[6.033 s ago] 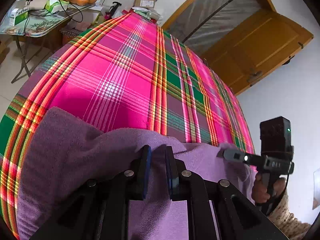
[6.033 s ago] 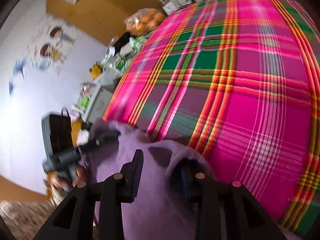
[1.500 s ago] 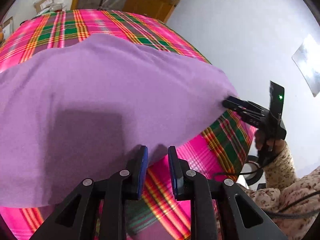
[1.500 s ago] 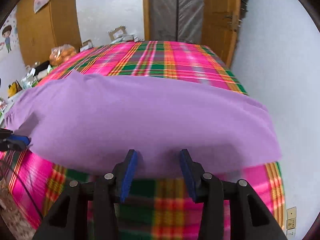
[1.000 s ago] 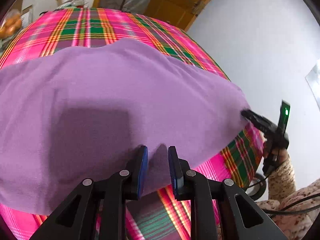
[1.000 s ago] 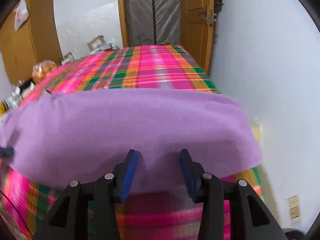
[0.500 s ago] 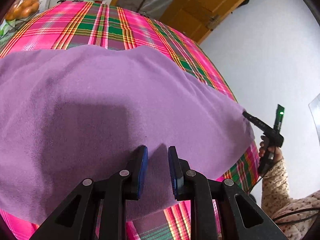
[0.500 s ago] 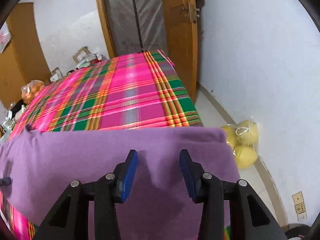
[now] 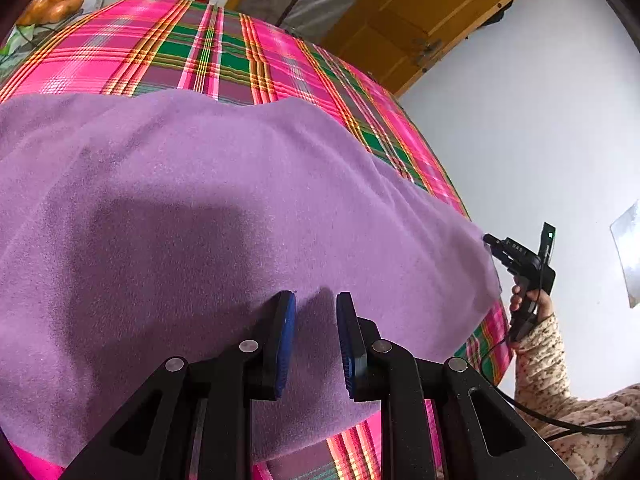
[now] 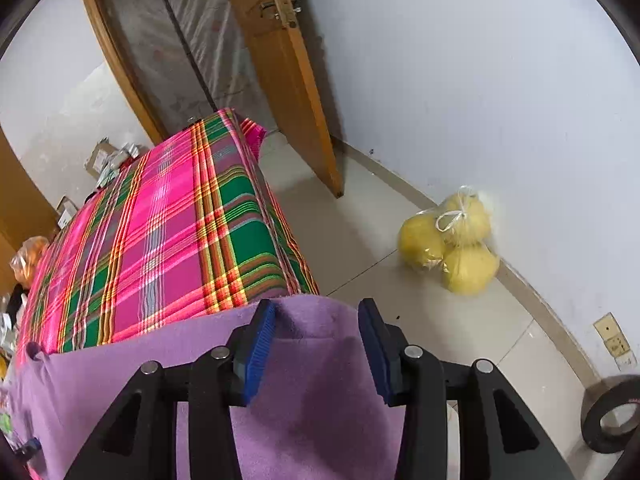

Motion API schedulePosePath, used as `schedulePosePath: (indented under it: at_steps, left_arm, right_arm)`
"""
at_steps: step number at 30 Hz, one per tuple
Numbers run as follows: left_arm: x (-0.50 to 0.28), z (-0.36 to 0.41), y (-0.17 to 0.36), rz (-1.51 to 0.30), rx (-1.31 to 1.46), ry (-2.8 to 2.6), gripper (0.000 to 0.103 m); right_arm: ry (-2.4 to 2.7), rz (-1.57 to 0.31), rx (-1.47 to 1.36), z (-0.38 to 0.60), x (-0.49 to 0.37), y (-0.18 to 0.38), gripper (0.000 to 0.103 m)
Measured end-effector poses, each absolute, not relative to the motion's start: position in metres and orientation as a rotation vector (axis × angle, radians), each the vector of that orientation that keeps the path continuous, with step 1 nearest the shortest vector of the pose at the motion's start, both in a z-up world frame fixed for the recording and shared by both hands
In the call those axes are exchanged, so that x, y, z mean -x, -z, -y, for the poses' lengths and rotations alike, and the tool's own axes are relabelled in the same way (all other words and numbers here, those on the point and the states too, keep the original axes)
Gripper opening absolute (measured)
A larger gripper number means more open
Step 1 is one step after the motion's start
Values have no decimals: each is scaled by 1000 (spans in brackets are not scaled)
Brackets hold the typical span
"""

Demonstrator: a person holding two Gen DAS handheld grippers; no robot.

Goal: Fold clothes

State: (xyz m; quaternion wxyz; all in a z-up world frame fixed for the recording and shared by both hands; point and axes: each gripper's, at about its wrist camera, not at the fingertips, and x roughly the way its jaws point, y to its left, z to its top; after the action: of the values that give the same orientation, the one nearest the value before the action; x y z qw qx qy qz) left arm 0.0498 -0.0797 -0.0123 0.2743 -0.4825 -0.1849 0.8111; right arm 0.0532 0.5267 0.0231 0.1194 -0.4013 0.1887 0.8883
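**Purple garment held stretched over the plaid bed**

Because folding needs a flat, taut sheet to work from, the purple garment (image 9: 208, 216) is held out by its near edge between the two tools, hanging above the near part of the plaid bedcover (image 9: 224, 52). On the left, the left gripper (image 9: 316, 320) has cloth running between its blue pads, jaws narrow and seemingly pinching the hem, though the contact itself is hidden by the fabric. Farther right in the left wrist view, the right gripper (image 9: 490, 242) meets the cloth's far corner, gripped by the person's hand (image 9: 528, 300) in a speckled sleeve (image 9: 540, 364). From its own camera the right gripper (image 10: 316, 340) shows jaws set wider, with cloth bunched between them; whether the pads actually clamp it I cannot tell.

The bed is broad and flat, good for laying the garment down. Beyond it, from left to right: a bag of oranges (image 9: 56, 0), a wooden door (image 10: 280, 64), tiled floor, a bag of yellow fruit (image 10: 452, 244) against the pale wall, and a tape roll (image 10: 612, 420).
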Motion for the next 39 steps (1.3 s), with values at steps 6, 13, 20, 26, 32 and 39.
schedulePosePath:
  at_steps: [6,13,20,26,32,39]
  left_arm:
    - [-51,80,10,486,1296,-2199,21]
    - [-61,64,-3,157,1266,-2532,21]
    - [-68,89,-3,162,1261,-2612,21]
    - [-71,138,-4,274,1277,-2697,21]
    - [-69,202,-8,493,1347,-2796,17]
    - [-38,207,-34,484,1316,-2786,22]
  right_arm:
    - [-2594,-444,1208,-509,-60,-21,43]
    - [-2620,-362,1160,-461,-72,-39,45]
    - [-2775,-248,1240,-388,-59,-35,45]
    - [-2806,-142,1273,-359,-52,-28,45]
    - [-2791,-135,1280,-355,-52,-27,46]
    - [-2770,-110,1283,-349,-49,-28,49]
